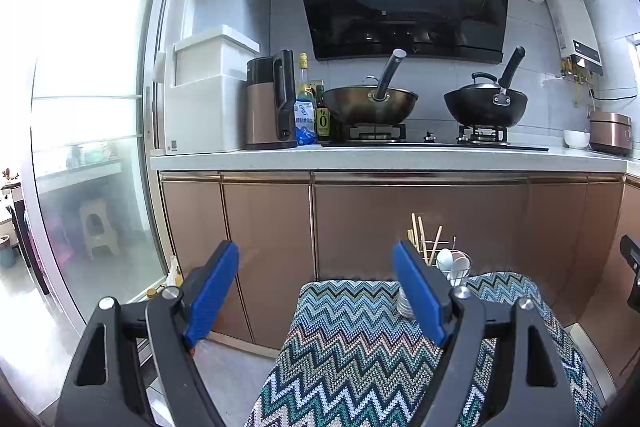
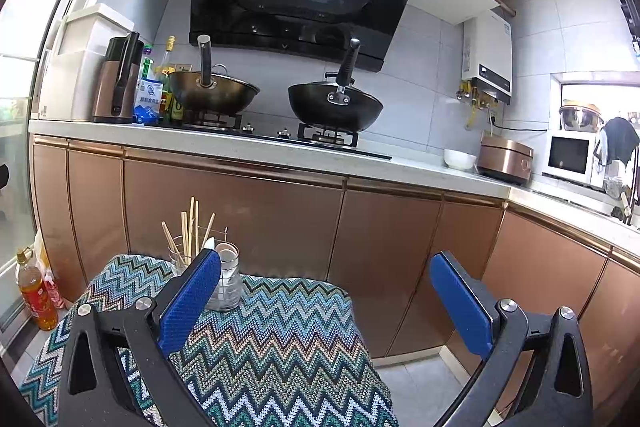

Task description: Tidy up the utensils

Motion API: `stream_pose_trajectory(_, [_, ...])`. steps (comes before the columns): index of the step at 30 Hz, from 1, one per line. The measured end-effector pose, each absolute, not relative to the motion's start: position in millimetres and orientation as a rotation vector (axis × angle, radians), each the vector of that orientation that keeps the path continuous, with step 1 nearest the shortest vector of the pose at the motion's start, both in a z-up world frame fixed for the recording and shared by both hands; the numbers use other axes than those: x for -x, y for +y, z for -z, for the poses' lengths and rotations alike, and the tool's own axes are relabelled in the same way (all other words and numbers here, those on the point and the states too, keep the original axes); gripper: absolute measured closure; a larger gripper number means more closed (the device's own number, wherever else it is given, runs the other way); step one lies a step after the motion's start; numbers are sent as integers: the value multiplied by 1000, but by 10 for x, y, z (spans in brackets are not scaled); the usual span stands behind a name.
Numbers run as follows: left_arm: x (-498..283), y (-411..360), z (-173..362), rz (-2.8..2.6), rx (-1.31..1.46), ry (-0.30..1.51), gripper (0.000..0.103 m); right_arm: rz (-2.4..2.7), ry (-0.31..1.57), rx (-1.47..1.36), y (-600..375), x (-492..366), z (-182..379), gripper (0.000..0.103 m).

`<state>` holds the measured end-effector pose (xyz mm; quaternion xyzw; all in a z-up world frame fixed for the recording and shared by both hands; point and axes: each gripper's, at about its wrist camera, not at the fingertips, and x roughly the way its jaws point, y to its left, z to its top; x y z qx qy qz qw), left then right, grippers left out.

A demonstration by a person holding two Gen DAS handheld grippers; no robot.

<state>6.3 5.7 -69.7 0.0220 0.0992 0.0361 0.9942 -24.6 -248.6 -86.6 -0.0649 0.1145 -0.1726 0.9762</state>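
Note:
Wooden chopsticks (image 1: pixel 420 239) stand upright in a holder at the far edge of a zigzag-patterned cloth (image 1: pixel 352 347). White spoons (image 1: pixel 450 261) sit in a wire holder beside them. In the right wrist view the chopsticks (image 2: pixel 192 231) stand in a clear glass (image 2: pixel 178 259), next to a stack of glass cups (image 2: pixel 228 283) with a white spoon in it. My left gripper (image 1: pixel 316 291) is open and empty, held above the cloth's near left. My right gripper (image 2: pixel 324 295) is open and empty, short of the holders.
A small stack of metal dishes (image 1: pixel 404 303) lies partly behind my left gripper's right finger. Copper cabinets (image 2: pixel 240 211) stand close behind the cloth. Two woks (image 1: pixel 370 103) sit on the stove above. An oil bottle (image 2: pixel 36 295) stands on the floor at left.

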Motion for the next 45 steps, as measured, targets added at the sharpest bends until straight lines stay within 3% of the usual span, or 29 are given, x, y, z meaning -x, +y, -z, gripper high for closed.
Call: stream_pose_trajectory(45, [-72, 46, 722, -76, -45, 207, 24, 368, 232, 131, -2480, 252, 892, 0])
